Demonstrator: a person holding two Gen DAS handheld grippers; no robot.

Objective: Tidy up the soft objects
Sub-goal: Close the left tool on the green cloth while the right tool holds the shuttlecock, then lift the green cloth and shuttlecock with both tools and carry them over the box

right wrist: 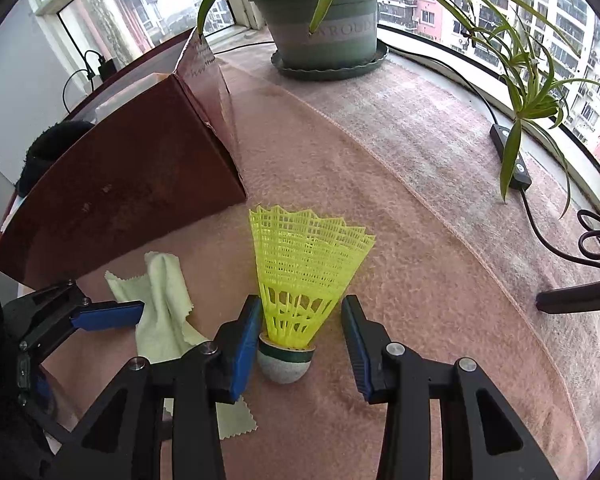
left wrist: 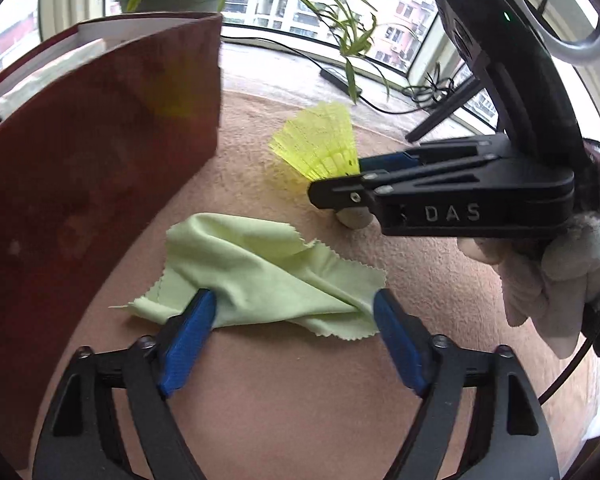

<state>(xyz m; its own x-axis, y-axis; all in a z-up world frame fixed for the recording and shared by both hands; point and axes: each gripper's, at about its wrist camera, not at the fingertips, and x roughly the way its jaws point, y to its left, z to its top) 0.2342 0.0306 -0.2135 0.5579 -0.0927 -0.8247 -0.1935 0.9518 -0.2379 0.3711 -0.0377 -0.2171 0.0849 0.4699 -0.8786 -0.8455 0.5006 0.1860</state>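
Note:
A pale green cloth lies crumpled on the pink mat. My left gripper is open above it, one blue pad at each end of the cloth and neither pressing it. A yellow shuttlecock stands upright on its white cork. My right gripper is open around its base: the left pad sits close against it and the right pad stands apart. In the left wrist view the right gripper reaches in from the right around the shuttlecock. The cloth also shows in the right wrist view.
A tall brown cardboard box stands close on the left of the cloth, seen too as the box. A potted plant sits at the back by the window. Black cables and a controller lie along the right. A white-gloved hand holds the right gripper.

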